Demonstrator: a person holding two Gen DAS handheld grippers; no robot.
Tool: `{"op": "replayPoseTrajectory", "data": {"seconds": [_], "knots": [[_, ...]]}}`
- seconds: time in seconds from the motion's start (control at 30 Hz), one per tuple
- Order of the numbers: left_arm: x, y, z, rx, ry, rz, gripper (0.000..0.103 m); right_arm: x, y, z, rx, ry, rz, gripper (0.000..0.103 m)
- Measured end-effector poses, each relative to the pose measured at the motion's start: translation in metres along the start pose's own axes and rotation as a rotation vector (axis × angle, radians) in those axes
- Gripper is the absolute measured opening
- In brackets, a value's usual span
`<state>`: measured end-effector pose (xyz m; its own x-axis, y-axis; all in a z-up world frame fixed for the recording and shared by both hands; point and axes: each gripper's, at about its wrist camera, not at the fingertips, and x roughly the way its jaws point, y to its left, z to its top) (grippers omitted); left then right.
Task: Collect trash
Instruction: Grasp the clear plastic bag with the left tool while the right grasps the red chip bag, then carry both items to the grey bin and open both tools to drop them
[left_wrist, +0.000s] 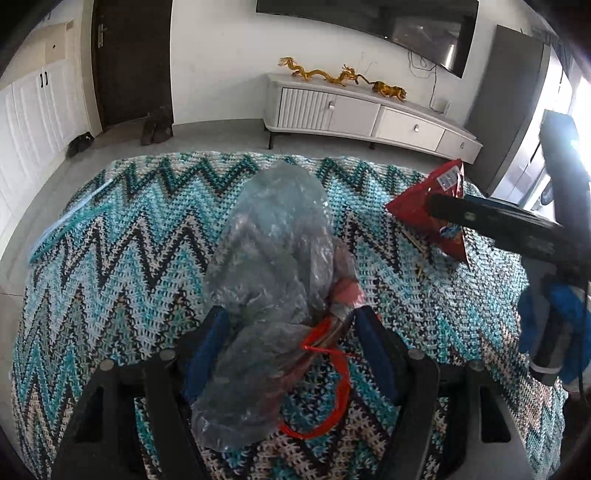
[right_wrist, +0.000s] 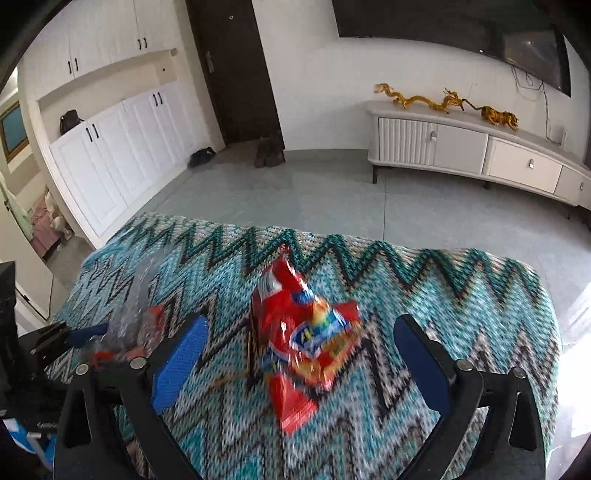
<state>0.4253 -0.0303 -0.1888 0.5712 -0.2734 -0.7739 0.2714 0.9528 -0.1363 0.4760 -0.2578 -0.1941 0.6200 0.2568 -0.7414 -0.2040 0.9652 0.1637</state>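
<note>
In the left wrist view, the left gripper (left_wrist: 291, 325) points down over a zigzag-knit cover (left_wrist: 122, 236) in teal, white and black, and a crumpled clear plastic bag (left_wrist: 273, 254) with red drawstring handles (left_wrist: 332, 387) sits between its blue-padded fingers (left_wrist: 207, 343). The bag fills the gap and both pads appear to press on its sides, so the gripper is pinching the bag, its jaws held fairly wide by the bulk. To the right, a red snack packet (left_wrist: 421, 206) lies on the cover, partly hidden by the dark finger of the right gripper (left_wrist: 480, 218), which reaches in from the right edge; a blue-gloved hand (left_wrist: 554, 325) holds its handle. Beyond the cover stand a pale TV cabinet (left_wrist: 369, 114) with golden dragon figurines (left_wrist: 325, 75) on top. In the right wrist view, the right gripper (right_wrist: 299, 339) has its blue pads (right_wrist: 181, 354) spread wide, one on each side of the red snack packet (right_wrist: 299, 339), which lies crumpled on the cover (right_wrist: 461, 295) with clear space between it and either pad. Something thin and stick-like (right_wrist: 251, 350) lies just left of the packet. At the left edge the clear plastic bag (right_wrist: 136, 317) shows beside the left gripper's finger (right_wrist: 85, 334).
</note>
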Motion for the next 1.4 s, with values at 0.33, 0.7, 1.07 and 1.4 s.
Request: {"op": "replayPoseTrajectory", "data": {"seconds": [0.33,0.7,1.07,1.4], "knots": [[-0.026,0.005,-0.019,-0.031,0.012,-0.056,0.016,-0.012,0.012,-0.017,0.003,0.045,0.031,0.049],[-0.144,-0.027,-0.101,0.005,-0.057,-0.031,0.014,-0.142,0.048,-0.108,0.022,-0.018,0.141,0.047],[-0.251,-0.059,-0.165,-0.007,-0.172,0.071,0.014,-0.269,0.079,-0.200,0.043,-0.115,0.163,0.047],[-0.312,-0.087,-0.193,0.026,-0.292,0.135,0.014,-0.325,0.104,-0.245,0.005,-0.148,0.167,0.046]]}}
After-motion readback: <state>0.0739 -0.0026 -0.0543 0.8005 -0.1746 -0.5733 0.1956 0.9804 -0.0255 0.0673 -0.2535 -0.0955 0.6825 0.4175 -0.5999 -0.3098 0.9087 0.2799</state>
